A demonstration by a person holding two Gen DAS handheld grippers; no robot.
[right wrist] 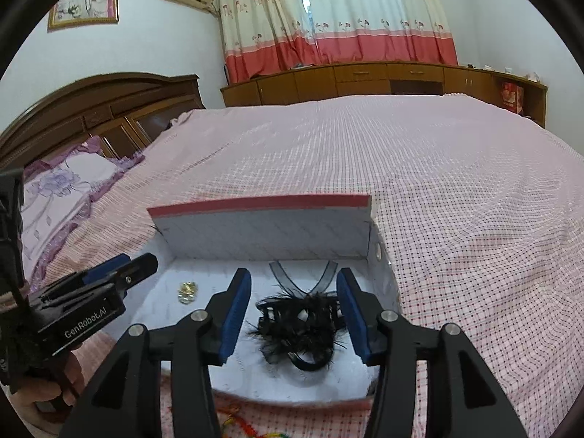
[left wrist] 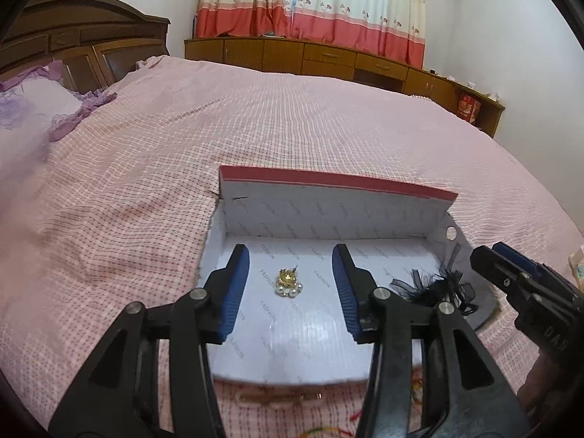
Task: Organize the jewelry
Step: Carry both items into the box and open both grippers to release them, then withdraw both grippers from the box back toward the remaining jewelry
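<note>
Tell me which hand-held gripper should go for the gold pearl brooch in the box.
Left. The left hand-held gripper is open with the brooch lying between its fingers in the box. The right hand-held gripper is open around the black feather hairpiece instead.

Bed [left wrist: 292,127] covered in pink checked spread; on it an open white cardboard box [left wrist: 328,211], a purple floral pillow [left wrist: 36,106], colourful cords [right wrist: 233,414] at near edge.

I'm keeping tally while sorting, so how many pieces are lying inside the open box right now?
2: a gold and pearl brooch on the box's left side, and a black feathered hair accessory on its right. More items lie outside the near edge, mostly hidden.
</note>
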